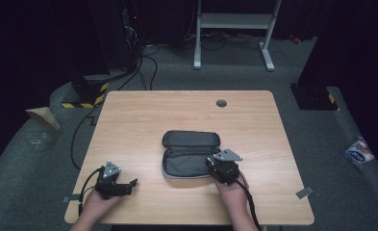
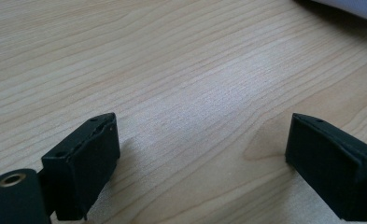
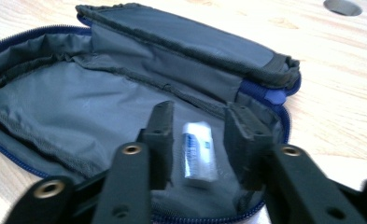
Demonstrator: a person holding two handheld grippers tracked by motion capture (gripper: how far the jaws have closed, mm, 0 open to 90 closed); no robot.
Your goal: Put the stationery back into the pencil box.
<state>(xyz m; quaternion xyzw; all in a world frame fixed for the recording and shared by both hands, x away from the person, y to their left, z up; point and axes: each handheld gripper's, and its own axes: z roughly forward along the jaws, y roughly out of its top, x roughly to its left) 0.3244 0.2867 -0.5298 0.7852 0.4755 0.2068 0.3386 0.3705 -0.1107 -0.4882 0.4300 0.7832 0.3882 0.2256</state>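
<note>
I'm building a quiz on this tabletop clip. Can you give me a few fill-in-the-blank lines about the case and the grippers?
1. The grey zip case lies ____ on the wooden table.
2. A small white object lies ____ the case.
3. The right gripper has its jaws on either side of that object, not ____ it.
4. The left gripper is ____.

Missing words: open; inside; touching; open

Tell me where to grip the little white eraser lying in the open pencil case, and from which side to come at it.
Grip the eraser across its two long sides, near the middle, coming straight down from above. It lies flat on the lining of the open case, its length running along the right gripper jaws, which already stand apart on either side without touching it. The case's raised rim probably blocks a sideways approach.
</note>
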